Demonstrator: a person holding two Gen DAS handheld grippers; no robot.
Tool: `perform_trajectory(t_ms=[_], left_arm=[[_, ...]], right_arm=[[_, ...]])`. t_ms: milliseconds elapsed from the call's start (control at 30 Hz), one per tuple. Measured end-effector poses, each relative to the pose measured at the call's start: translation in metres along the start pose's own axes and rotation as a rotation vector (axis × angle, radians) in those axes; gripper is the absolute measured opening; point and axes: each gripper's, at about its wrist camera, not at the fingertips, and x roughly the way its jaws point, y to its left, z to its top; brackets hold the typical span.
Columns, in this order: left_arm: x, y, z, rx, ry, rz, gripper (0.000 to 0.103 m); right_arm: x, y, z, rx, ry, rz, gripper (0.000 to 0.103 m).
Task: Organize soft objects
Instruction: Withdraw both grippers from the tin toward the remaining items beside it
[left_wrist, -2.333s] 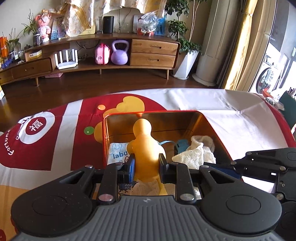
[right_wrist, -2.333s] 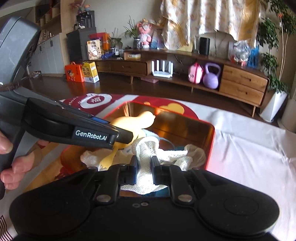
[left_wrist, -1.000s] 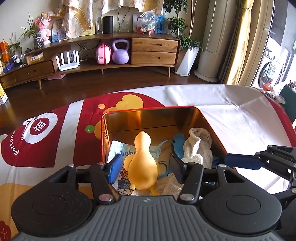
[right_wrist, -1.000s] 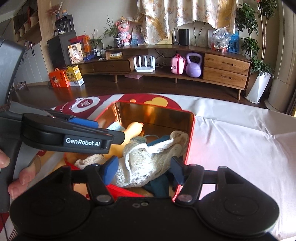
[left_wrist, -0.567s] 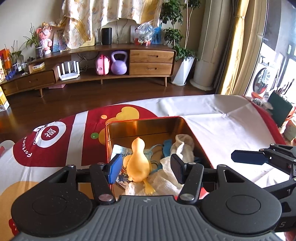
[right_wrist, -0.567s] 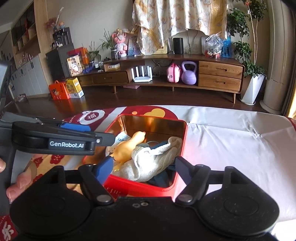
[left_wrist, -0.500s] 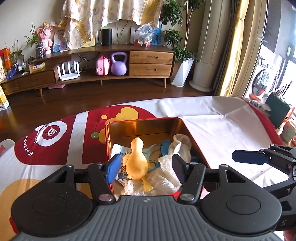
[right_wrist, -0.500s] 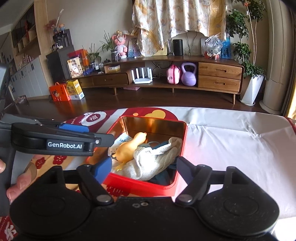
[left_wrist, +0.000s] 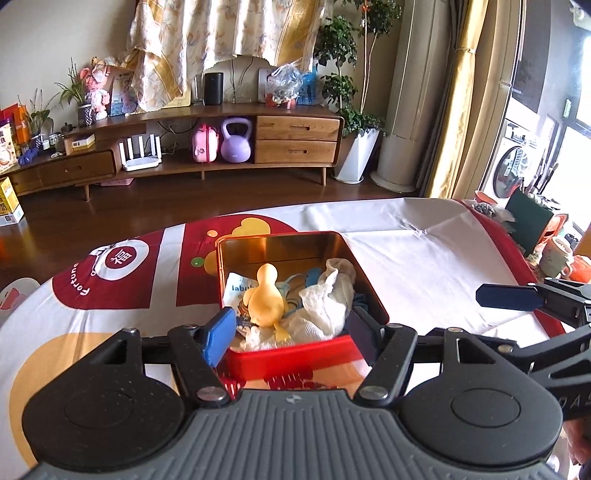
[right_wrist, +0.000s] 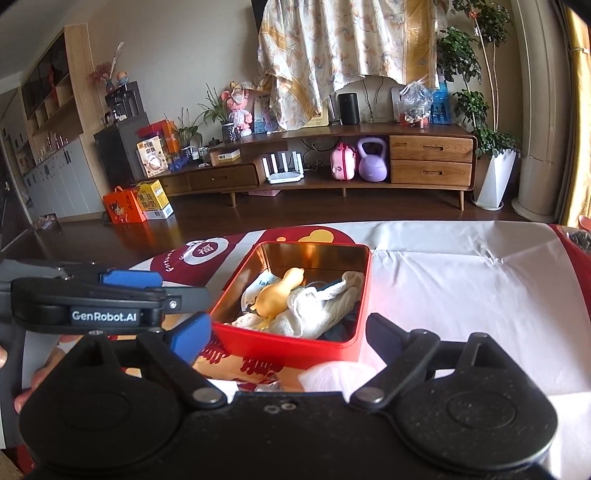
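Observation:
A red tin box (left_wrist: 295, 354) (right_wrist: 288, 341) with a gold inside stands on the table. In it lie a yellow soft duck (left_wrist: 266, 298) (right_wrist: 277, 293), a white knitted cloth (left_wrist: 325, 306) (right_wrist: 317, 308), a printed packet (left_wrist: 236, 291) and something dark blue. My left gripper (left_wrist: 290, 332) hangs above and in front of the box, its jaws opening, nothing between them. My right gripper (right_wrist: 290, 341) is likewise drawn back from the box, jaws opening wide and empty. The left gripper also shows at the left in the right wrist view (right_wrist: 110, 295).
The table wears a red, white and yellow cloth (left_wrist: 406, 251). Mugs and a dark box (left_wrist: 554, 251) stand at its right edge. Beyond the table are a wooden floor and a long low sideboard (left_wrist: 207, 155) with a purple kettlebell (left_wrist: 236, 146).
Both grippers let go of the duck and the cloth, opened, and drew back and up from the box. The duck and cloth now lie in the box.

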Motion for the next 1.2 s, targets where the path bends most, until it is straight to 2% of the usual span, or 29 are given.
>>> perform_trajectory(t_ms=[200,367,667,767,1200], left_arm=[[-0.023,-0.002,-0.016,-0.008,0.002,-0.007,0.068],[-0.04,-0.005,-0.027,-0.003,-0.01,-0.007,0.076],[-0.065,-0.007,-0.047,-0.026,-0.014,-0.01,0.08],[-0.071,-0.01,-0.056,-0.026,-0.025,-0.002,0.086],[-0.072,-0.009,-0.101,-0.056,-0.011,0.026,0.087]], right_arm=[[-0.019,0.006,-0.01,0.007,-0.017,0.003,0.1],[-0.031,0.011,-0.017,0.008,-0.026,0.01,0.102],[-0.053,0.015,-0.033,0.017,-0.037,0.03,0.102],[-0.059,0.015,-0.041,0.017,-0.038,0.026,0.103],[-0.061,0.003,-0.082,0.049,0.001,-0.021,0.103]])
